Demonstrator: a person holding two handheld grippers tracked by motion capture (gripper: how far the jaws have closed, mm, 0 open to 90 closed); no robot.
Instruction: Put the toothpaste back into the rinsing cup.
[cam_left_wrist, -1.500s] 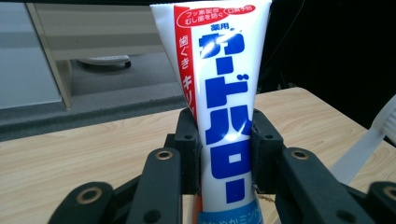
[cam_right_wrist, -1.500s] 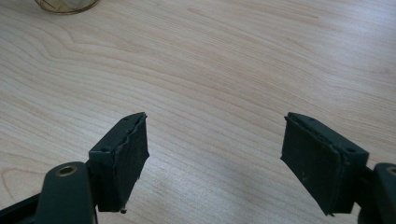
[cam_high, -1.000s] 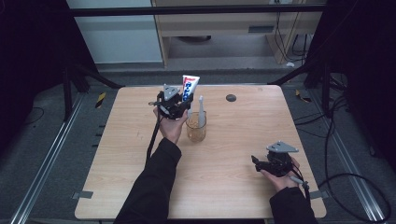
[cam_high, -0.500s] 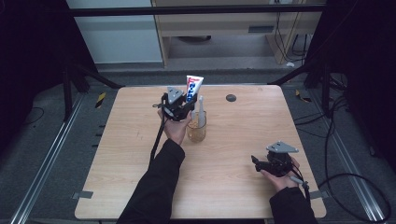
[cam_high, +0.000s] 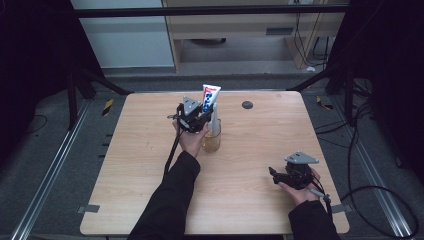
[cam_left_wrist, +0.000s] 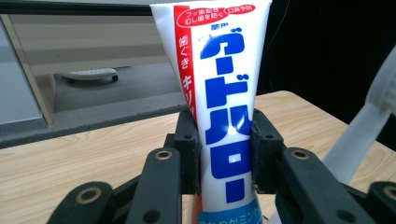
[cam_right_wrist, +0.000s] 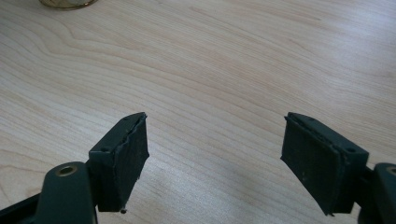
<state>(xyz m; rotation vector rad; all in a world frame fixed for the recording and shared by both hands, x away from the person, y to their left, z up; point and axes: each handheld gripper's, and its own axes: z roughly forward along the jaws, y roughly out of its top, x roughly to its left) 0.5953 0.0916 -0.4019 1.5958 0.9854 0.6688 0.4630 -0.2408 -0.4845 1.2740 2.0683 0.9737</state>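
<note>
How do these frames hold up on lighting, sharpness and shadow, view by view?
High view: dim and soft, surroundings nearly black, only the table evenly lit; the toothpaste tube lettering unreadable. Left gripper view: tube print sharp, the white object at the right edge blurred, background dark at right. Right gripper view: wood grain crisp, no glare, soft shadow under the open right gripper.
</note>
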